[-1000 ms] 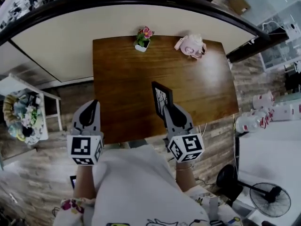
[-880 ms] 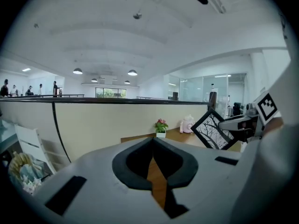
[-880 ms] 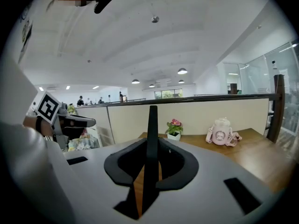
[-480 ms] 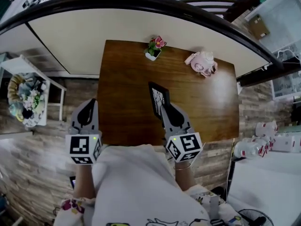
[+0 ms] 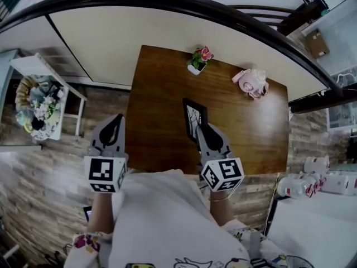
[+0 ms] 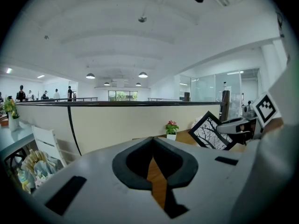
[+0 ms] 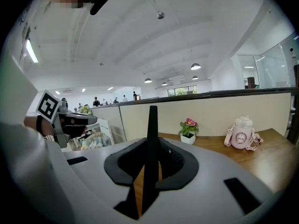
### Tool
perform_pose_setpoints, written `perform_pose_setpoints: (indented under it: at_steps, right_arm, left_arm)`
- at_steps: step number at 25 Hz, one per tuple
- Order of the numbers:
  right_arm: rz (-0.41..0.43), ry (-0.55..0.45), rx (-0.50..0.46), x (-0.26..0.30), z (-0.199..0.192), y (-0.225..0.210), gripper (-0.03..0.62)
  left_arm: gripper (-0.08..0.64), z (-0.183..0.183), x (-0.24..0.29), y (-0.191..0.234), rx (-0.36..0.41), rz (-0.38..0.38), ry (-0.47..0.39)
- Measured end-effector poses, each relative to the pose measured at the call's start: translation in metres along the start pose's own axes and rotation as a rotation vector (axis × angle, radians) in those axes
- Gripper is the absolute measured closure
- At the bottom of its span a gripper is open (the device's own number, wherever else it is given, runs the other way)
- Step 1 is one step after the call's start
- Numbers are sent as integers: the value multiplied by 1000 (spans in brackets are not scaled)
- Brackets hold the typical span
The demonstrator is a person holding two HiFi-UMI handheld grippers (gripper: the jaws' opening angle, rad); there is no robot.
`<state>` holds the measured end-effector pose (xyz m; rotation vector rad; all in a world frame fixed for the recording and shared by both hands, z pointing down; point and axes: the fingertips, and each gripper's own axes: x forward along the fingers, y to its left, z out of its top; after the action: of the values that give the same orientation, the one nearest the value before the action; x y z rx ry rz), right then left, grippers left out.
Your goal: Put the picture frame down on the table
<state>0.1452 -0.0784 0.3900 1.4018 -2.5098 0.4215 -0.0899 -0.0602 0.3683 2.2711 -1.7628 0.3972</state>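
Note:
The picture frame [image 5: 193,116] is black with a tree print and stands upright on its edge above the near half of the brown wooden table [image 5: 162,94]. My right gripper [image 5: 202,129] is shut on the frame's near edge. In the right gripper view the frame [image 7: 152,134] shows as a thin black bar clamped between the jaws of that gripper [image 7: 152,146]. My left gripper [image 5: 116,120] hangs off the table's left edge over the floor, holding nothing. Its jaws [image 6: 153,141] are shut, and in its view the frame [image 6: 210,132] appears to the right.
A small potted flower [image 5: 199,59] and a pink bottle [image 5: 251,84] stand along the table's far edge. A curved partition wall [image 5: 111,27] runs behind the table. A white rack with flowers [image 5: 36,108] is on the left and white items [image 5: 318,175] on the right.
The right gripper has shifted a little over the table with the frame still in its grip. The head view has swung, so the table sits further right. The left gripper has hardly moved.

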Motion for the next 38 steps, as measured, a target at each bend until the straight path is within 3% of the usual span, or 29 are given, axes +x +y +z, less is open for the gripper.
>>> perform_pose_setpoints:
  at_steps: [22,38]
  right_arm:
    - [32,44,14,22,-5,24,533]
    - [82,113,135,43,-35,41,534]
  left_arm:
    - [555,-29,5,11,-43,-51,75]
    - [555,-65,20,3,-67,-121,164]
